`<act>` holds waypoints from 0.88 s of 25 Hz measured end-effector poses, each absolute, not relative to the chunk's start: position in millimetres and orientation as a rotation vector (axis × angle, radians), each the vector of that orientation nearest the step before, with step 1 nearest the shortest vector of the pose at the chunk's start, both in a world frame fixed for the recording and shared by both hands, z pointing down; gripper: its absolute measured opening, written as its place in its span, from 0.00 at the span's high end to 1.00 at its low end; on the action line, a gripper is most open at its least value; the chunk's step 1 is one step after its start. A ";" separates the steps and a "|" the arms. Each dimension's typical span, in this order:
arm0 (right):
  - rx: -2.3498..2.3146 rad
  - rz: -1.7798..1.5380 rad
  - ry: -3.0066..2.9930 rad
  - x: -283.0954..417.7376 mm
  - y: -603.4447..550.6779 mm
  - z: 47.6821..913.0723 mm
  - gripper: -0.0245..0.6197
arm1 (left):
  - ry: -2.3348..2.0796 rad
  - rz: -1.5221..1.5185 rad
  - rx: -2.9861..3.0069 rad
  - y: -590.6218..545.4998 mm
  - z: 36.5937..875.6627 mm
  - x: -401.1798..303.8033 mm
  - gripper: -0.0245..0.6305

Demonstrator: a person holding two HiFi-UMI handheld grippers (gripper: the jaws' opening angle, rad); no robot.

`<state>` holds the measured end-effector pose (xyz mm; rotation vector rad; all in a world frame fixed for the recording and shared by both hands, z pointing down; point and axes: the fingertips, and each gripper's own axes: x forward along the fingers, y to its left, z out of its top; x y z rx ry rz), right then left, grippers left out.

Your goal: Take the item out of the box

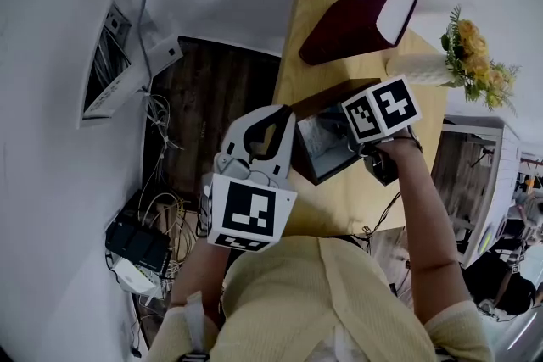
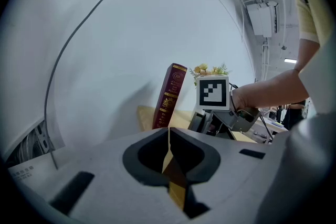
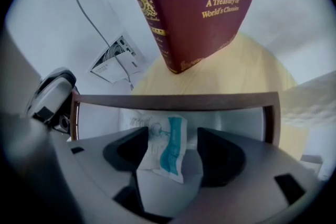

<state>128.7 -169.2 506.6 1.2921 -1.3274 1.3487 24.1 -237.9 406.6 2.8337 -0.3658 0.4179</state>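
Note:
A dark brown open box point(image 1: 299, 164) with a pale lining sits on the wooden table point(image 1: 373, 195). In the right gripper view its rim point(image 3: 178, 100) runs across just beyond the jaws. A white and teal packet point(image 3: 164, 147) stands inside, between the jaws of my right gripper point(image 3: 172, 134). That gripper is open: the packet rests against the left jaw, and a gap shows at the right jaw. My right gripper point(image 1: 361, 144) is at the box's right side. My left gripper point(image 1: 287, 110) hovers at the box's left edge, shut and holding nothing; its jaws point(image 2: 169, 131) meet at the tips.
A maroon book point(image 1: 361, 13) stands just behind the box. A white vase of yellow flowers point(image 1: 462, 55) is at the table's far right. Left of the table, cables and a power strip point(image 1: 140, 246) lie on the dark floor. A wall panel point(image 1: 119, 72) hangs there.

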 end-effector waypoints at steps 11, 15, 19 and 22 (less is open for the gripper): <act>1.158 1.431 -1.400 108.2 -168.2 513.1 0.51 | -0.382 0.428 2.835 -241.4 406.8 21.1 0.92; 1.152 1.402 -1.447 104.8 -169.1 507.0 0.61 | -0.380 0.433 2.833 -237.9 407.1 21.8 0.92; 1.181 1.331 -1.501 109.3 -171.1 497.1 0.88 | -0.393 0.448 2.850 -239.8 405.6 20.3 0.92; 1.177 1.311 -1.538 107.1 -171.7 494.0 0.90 | -0.413 0.463 2.853 -239.7 404.9 18.0 0.92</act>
